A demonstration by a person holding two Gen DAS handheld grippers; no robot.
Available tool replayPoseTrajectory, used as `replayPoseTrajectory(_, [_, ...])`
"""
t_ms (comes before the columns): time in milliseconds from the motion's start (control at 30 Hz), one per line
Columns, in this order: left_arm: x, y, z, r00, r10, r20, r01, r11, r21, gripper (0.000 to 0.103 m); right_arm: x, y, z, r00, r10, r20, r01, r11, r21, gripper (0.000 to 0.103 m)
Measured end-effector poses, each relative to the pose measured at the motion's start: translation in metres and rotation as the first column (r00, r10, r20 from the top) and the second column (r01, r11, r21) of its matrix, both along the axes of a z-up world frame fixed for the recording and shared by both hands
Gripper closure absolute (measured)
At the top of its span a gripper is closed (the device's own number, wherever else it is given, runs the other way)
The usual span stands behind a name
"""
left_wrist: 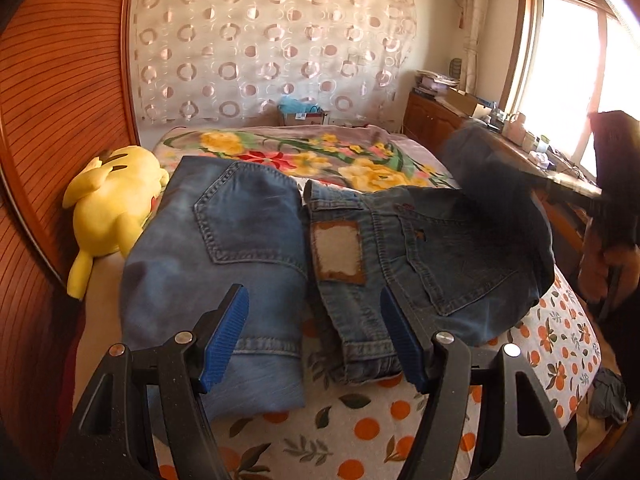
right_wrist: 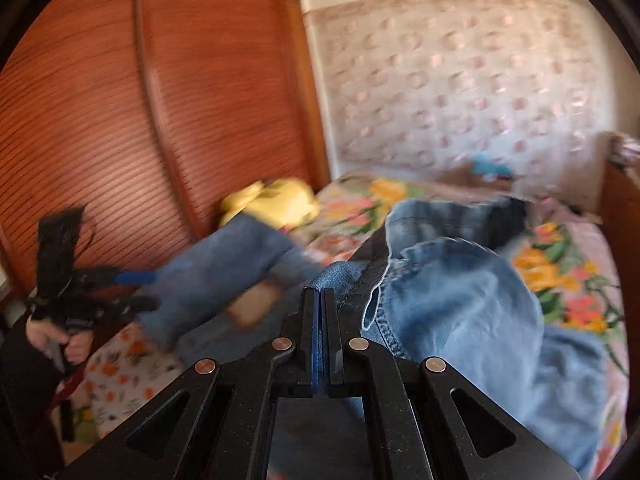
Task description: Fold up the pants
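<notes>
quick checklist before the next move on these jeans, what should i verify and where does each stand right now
1. Right gripper shut on the jeans: ok, denim is pinched between its closed pads.
2. Left gripper free to take a grip: ok, its jaws are open with nothing between the pads.
3. Waistband patch and back pockets in view: ok, both show in the left view.
4. Lifted denim free of the yellow plush: ok, the plush lies beside the jeans.
5. Fold lying flat and even: not ok, the cloth is bunched on the bed.
6. Where the leg hems are: cannot tell, the right view is blurred.
</notes>
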State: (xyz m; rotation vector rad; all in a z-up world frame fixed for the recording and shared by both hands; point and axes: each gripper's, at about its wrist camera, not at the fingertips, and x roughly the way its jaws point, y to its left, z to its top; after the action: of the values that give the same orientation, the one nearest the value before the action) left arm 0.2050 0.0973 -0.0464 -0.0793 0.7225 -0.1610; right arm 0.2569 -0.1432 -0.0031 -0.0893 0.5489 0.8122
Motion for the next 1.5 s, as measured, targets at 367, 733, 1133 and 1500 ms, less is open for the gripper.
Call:
replayPoseTrajectory(367, [0.016, -0.031, -0.011, 0.997, -0.080, -0.017, 0.080, 0.997, -0.024, 0.034, -0.011, 0.001, -0.033, 0.990, 0.005, -0.144, -0.019, 0.995, -0.095, 0.070])
replayPoseTrajectory(733, [0.061, -0.099, -0.012, 0.973, -0.231, -0.028, 0.230, 0.973, -0.036, 0.042, -0.042, -0.063, -0.027, 0.968, -0.241, -0.066, 0.234, 0.967, -0.095, 0.069])
replayPoseTrajectory(1133, [0.108, -0.147, -0.048, 0.941, -0.292, -0.172, 0.305, 0.951, 0.052, 0.055, -0.057, -0.076, -0.059, 0.925, -0.348, -0.151, 0.334, 0.936, -0.112, 0.067])
replayPoseTrajectory(1500, [0.113, -0.163, -0.056, 0.928, -0.315, -0.198, 0.340, 0.935, 0.105, 0.088, -0.072, -0.107, -0.054, 0.899, -0.415, -0.141, 0.407, 0.909, -0.083, 0.063])
